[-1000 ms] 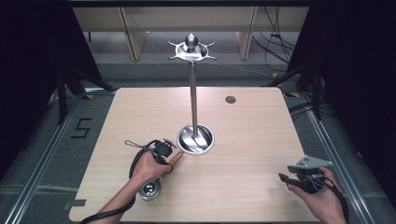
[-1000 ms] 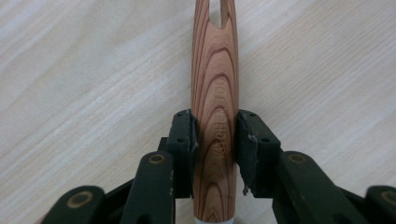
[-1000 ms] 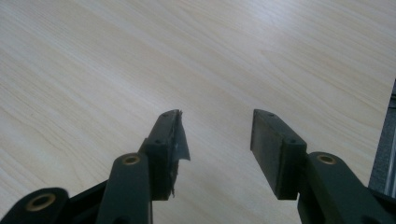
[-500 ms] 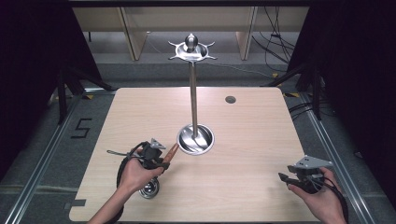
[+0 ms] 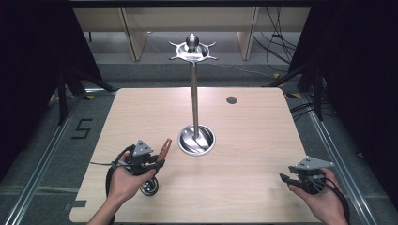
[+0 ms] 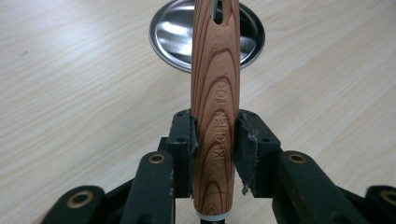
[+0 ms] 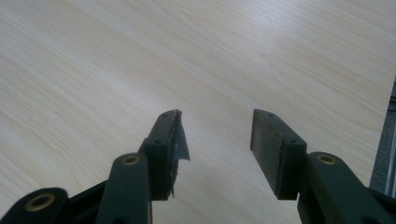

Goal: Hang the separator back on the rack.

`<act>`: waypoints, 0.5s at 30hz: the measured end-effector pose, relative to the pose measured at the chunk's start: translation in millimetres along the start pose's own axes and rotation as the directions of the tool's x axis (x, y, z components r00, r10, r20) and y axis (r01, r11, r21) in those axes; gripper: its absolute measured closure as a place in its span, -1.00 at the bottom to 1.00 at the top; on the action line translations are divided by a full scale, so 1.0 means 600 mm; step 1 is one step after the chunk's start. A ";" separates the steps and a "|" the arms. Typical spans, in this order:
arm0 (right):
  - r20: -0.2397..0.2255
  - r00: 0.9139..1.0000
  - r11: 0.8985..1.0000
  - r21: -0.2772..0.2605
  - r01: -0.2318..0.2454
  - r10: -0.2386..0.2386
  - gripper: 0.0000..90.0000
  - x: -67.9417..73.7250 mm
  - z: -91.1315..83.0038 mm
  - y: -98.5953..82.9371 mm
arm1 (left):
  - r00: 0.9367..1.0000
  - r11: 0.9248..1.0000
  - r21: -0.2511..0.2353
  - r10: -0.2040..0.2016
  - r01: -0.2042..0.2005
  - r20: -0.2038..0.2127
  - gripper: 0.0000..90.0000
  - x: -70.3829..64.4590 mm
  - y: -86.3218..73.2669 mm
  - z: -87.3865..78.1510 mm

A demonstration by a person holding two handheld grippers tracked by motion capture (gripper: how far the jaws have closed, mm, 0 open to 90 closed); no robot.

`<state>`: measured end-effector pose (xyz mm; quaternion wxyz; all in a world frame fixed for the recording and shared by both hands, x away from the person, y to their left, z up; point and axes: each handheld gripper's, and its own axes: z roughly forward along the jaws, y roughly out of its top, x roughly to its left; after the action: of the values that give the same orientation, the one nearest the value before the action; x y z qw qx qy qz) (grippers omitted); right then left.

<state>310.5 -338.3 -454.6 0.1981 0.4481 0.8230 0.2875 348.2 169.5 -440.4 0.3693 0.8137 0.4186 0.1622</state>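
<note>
Here the left gripper (image 5: 157,159), near the table's (image 5: 263,126) front-left corner, has its jaws clamped on a wood-grain utensil handle (image 6: 215,107), its metal head (image 5: 149,186) seemingly lifted. Hanging it on the stand's (image 5: 194,93) top hooks remains. The right gripper (image 7: 215,140), jaws apart, holds nothing.

Steel stand (image 5: 194,101) upright mid-table; dark round hole (image 5: 231,100) near far edge.

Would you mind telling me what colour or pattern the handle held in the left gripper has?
The handle is reddish-brown with a wood-grain pattern, clearest in the left gripper view.
</note>
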 end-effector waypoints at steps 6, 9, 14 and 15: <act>0.005 1.000 1.000 -0.013 0.011 -0.011 0.18 -0.001 0.000 0.000 | 1.000 0.997 -0.070 -0.009 0.010 0.009 0.51 -0.003 0.003 -0.012; 0.003 1.000 1.000 -0.007 0.008 -0.008 0.18 -0.001 0.000 0.000 | 1.000 0.995 -0.098 0.008 -0.008 0.000 0.51 -0.003 0.008 -0.020; 0.015 0.999 0.999 -0.031 0.040 -0.040 0.18 -0.004 0.003 -0.002 | 1.000 0.989 -0.151 0.006 -0.007 -0.009 0.51 -0.006 0.015 -0.026; 0.012 1.000 0.999 -0.023 0.023 -0.023 0.18 -0.001 0.001 -0.001 | 1.000 0.985 -0.175 0.001 -0.004 -0.014 0.51 -0.007 0.018 -0.028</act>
<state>310.9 -339.1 -455.7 0.2114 0.4378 0.8236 0.2922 342.1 169.7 -421.2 0.4364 0.7774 0.4042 0.2044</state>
